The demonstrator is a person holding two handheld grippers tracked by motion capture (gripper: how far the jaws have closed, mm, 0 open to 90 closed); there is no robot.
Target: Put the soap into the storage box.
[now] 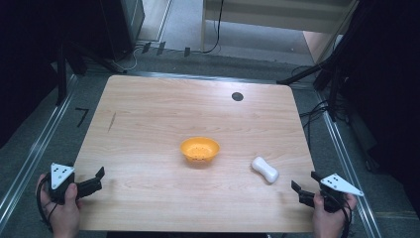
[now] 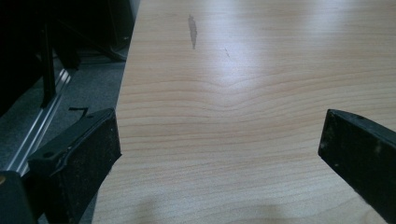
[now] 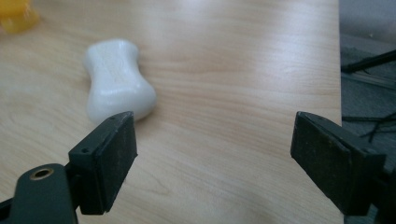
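An orange bowl (image 1: 199, 150) with a perforated bottom sits near the middle of the wooden table (image 1: 148, 119). To its right lies a white, waisted bar shaped like soap (image 1: 265, 169), also close ahead in the right gripper view (image 3: 117, 79). My right gripper (image 1: 305, 182) hovers at the table's front right corner, open, just right of the bar. Its jaws stand wide apart with nothing between them (image 3: 212, 154). My left gripper (image 1: 99, 178) rests open at the front left edge, over bare wood (image 2: 219, 144).
A dark round spot (image 1: 237, 96) marks the far right of the tabletop, and a grey smudge (image 1: 112, 121) the left side. Metal rails, stands and cables line the floor around the table. The orange bowl's edge (image 3: 16, 16) shows at the upper left of the right gripper view.
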